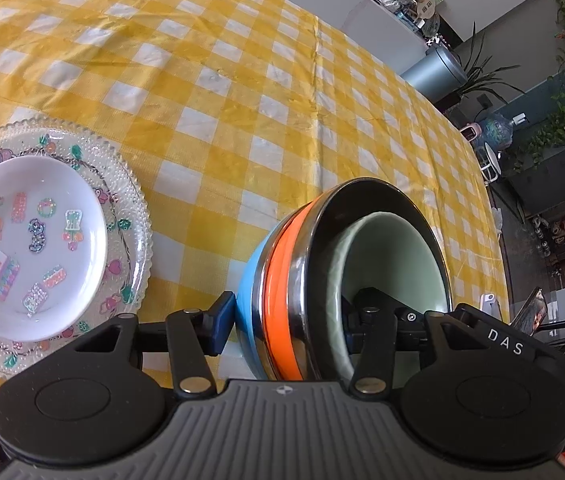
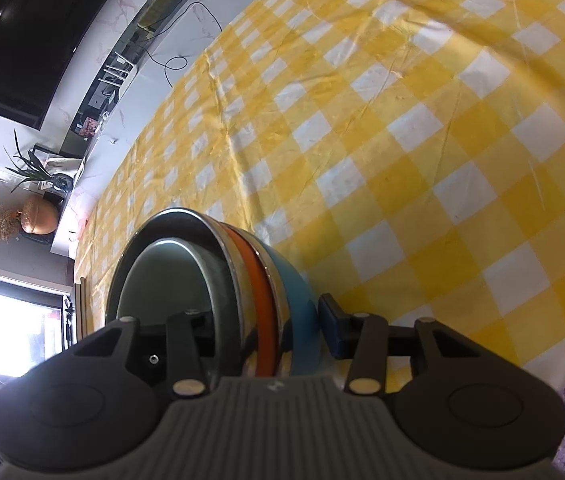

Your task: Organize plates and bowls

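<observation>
plates: white plate (image 1: pixel 30 248) nested on glass plate (image 1: pixel 130 216) at 9 o'clock | bowls (image 1: pixel 322 272) nested, 6 o'clock on table (image 1: pixel 242 80) | left gripper (image 1: pixel 286 320), right gripper (image 2: pixel 266 328) each pinching stack wall | judged nearly done, release left

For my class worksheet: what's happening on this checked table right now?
A person works two claws on one nested bowl stack: the left claw and right claw each straddle its wall, one finger inside, one outside. A white plate already sits on a clear glass plate nearby.
</observation>
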A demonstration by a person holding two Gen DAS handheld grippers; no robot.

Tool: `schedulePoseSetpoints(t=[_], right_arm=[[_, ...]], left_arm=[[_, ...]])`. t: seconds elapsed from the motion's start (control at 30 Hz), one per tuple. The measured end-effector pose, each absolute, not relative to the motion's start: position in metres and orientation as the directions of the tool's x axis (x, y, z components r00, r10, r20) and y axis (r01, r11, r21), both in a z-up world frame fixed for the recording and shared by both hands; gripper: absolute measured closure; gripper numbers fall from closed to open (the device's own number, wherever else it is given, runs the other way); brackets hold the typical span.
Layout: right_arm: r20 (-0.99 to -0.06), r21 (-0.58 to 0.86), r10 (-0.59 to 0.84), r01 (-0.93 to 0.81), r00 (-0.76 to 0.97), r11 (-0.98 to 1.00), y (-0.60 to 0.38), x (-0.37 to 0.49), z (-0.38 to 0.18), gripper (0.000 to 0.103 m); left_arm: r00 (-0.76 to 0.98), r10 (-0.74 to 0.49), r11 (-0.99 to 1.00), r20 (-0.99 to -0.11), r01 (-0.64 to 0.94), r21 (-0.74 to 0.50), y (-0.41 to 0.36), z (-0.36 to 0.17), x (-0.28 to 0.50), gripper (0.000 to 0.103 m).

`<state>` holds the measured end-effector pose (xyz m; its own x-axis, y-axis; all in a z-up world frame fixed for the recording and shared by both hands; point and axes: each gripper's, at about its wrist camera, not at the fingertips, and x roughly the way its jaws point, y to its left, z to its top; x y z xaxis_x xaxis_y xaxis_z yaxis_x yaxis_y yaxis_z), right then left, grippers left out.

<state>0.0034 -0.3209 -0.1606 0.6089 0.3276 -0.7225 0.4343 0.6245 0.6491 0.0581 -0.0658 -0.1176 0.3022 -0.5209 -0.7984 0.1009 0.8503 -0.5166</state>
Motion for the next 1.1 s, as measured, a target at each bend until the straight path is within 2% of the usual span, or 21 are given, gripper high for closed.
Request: schedulePoseSetpoints(t=[0.6,1.1], right_arm=[[-0.696,0.653,0.332,0.369,0.637,0.662,-0.292,0.006,-0.127,0.059],[-0.68,0.659,0.436,0.231,0.59,0.716,-0.204,0.046,-0.108,0.059]], left_arm=[[0.366,-0.53,0.839,-0.765,0.094,-0.536,-0.027,-0.087,0.052,0.047],[0.471,-0.46,0.828,-0.753,-0.079,-0.556,0.063,-0.073,0.052,0.047]])
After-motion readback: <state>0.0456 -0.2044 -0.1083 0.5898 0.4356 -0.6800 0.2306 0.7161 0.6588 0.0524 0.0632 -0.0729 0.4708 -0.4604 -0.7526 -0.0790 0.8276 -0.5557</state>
